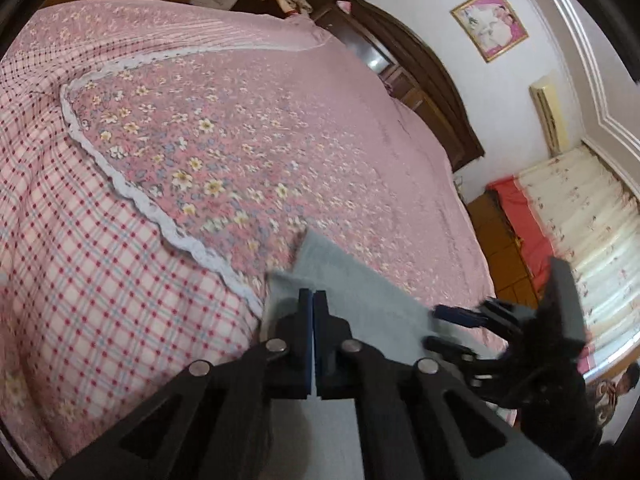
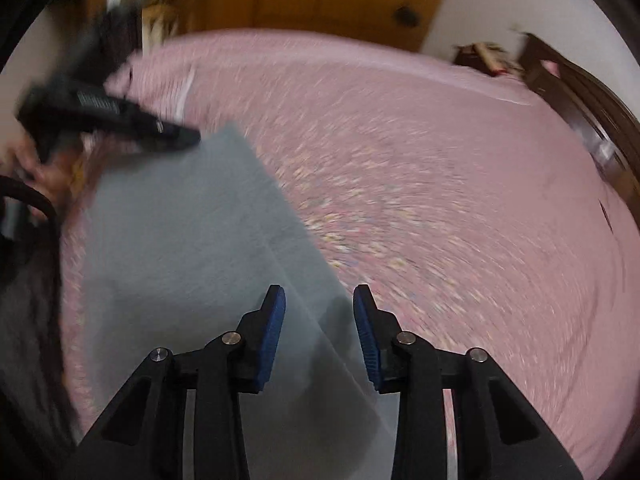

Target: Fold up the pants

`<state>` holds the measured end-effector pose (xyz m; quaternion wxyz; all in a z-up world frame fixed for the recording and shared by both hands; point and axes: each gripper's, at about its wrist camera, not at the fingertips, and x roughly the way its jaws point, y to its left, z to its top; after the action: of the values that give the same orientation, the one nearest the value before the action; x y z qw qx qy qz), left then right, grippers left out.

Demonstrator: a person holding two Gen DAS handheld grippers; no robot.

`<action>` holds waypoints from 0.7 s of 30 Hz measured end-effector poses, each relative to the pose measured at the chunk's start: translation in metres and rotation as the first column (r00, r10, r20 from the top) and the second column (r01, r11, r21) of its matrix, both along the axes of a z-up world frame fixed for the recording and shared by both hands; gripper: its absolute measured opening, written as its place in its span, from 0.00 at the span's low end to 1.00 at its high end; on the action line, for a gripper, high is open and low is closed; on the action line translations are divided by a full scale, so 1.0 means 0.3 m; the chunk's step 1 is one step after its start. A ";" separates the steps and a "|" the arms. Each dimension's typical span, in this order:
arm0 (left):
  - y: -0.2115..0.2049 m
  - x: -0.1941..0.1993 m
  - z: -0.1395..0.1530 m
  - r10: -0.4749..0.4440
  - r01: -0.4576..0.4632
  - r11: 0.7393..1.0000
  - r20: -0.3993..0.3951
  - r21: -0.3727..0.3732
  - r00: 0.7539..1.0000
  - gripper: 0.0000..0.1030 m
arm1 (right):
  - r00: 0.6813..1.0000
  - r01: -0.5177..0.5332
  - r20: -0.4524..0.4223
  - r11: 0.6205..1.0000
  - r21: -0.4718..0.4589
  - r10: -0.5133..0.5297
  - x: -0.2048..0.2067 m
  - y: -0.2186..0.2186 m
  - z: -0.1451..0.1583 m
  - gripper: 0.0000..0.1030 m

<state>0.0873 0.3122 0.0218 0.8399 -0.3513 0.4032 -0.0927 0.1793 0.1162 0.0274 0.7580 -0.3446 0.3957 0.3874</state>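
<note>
Looking for writing, I find none I can read; the ribbed patch on my left gripper (image 2: 188, 136) is blurred. The pants (image 2: 192, 248) are plain pale grey-blue, smooth, with one crease, lying on the pink floral bedspread (image 1: 240, 140) near its lace-trimmed edge. My left gripper's blue pads meet, pinching the pants' edge. My right gripper (image 2: 319, 332) stands spread over the cloth, holding nothing.

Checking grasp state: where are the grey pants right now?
The grey pants lie on the pink floral bedspread, one edge pinched in the shut left gripper, the open right gripper straddling another edge.
</note>
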 end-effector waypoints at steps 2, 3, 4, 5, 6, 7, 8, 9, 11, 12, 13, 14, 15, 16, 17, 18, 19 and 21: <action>-0.009 -0.034 0.021 -0.002 0.001 1.000 0.026 0.027 1.000 0.00 | 0.999 -0.031 -0.018 0.999 -0.036 0.031 -0.017 0.036 -0.033 0.34; -0.015 -0.048 0.022 -0.002 0.000 0.999 0.037 0.033 0.999 0.00 | 0.999 -0.043 -0.017 0.998 -0.035 0.042 -0.032 0.044 -0.034 0.28; -0.014 -0.074 0.031 0.000 -0.002 1.000 0.055 0.031 0.999 0.00 | 0.998 -0.052 -0.024 0.998 -0.026 0.051 -0.042 0.053 -0.028 0.20; -0.007 -0.096 0.043 0.002 -0.004 1.000 0.075 0.021 0.997 0.00 | 0.997 -0.063 -0.045 0.998 -0.009 0.062 -0.055 0.055 -0.019 0.20; 0.011 -0.135 0.045 0.007 -0.008 1.000 0.092 0.012 0.996 0.00 | 0.996 -0.071 -0.060 0.997 0.000 0.071 -0.070 0.051 -0.005 0.20; 0.018 -0.145 0.051 0.013 -0.014 1.000 0.101 0.006 0.995 0.00 | 0.995 -0.084 -0.061 0.996 -0.003 0.084 -0.091 0.048 -0.001 0.20; 0.032 -0.148 0.055 0.022 -0.023 1.000 0.104 0.002 0.994 0.00 | 0.994 -0.100 -0.053 0.995 -0.023 0.099 -0.095 0.059 -0.009 0.20; 0.044 -0.150 0.058 0.034 -0.035 0.999 0.102 0.005 0.994 0.00 | 0.993 -0.110 -0.036 0.993 -0.046 0.109 -0.106 0.065 -0.015 0.20; 0.106 -0.132 0.050 0.086 -0.088 0.996 0.084 0.019 0.993 0.04 | 0.994 -0.105 -0.019 0.992 -0.066 0.104 -0.096 0.062 -0.017 0.20; 0.130 -0.124 0.038 0.108 -0.109 0.994 0.063 0.013 0.992 0.24 | 0.996 -0.093 -0.020 0.993 -0.071 0.092 -0.088 0.074 -0.022 0.21; 0.156 -0.118 0.018 0.111 -0.111 0.994 0.032 -0.021 0.993 0.34 | 0.996 -0.083 -0.024 0.994 -0.068 0.081 -0.080 0.083 -0.025 0.22; 0.182 -0.106 -0.017 0.094 -0.093 0.990 0.004 -0.107 0.996 0.50 | 0.997 -0.072 -0.032 0.996 -0.059 0.070 -0.069 0.090 -0.026 0.22; 0.180 -0.118 -0.024 0.084 -0.084 0.984 -0.007 -0.154 0.996 0.51 | 0.998 -0.063 -0.033 0.997 -0.052 0.062 -0.061 0.094 -0.026 0.22; 0.187 -0.116 -0.036 0.079 -0.080 0.981 -0.009 -0.178 0.997 0.51 | 0.998 -0.056 -0.032 0.997 -0.047 0.055 -0.047 0.108 -0.029 0.22; 0.186 -0.117 -0.035 0.074 -0.072 0.982 0.004 -0.174 0.997 0.51 | 0.998 -0.053 -0.030 0.998 -0.046 0.052 -0.046 0.104 -0.028 0.22; 0.182 -0.114 -0.042 0.063 -0.060 0.985 0.011 -0.162 0.998 0.51 | 0.998 -0.053 -0.027 0.998 -0.045 0.052 -0.047 0.102 -0.032 0.21; 0.180 -0.108 -0.054 0.054 -0.052 0.986 0.007 -0.158 0.999 0.51 | 0.998 -0.058 -0.018 0.997 -0.048 0.057 -0.052 0.103 -0.035 0.12; 0.171 -0.113 -0.059 0.053 -0.051 0.988 0.011 -0.148 0.999 0.49 | 0.996 -0.082 0.020 0.995 -0.054 0.083 -0.077 0.108 -0.036 0.03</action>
<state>0.0535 0.3634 0.0040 0.8165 -0.4224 0.3798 -0.1029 0.1561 0.1486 0.0165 0.7364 -0.3849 0.3827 0.4039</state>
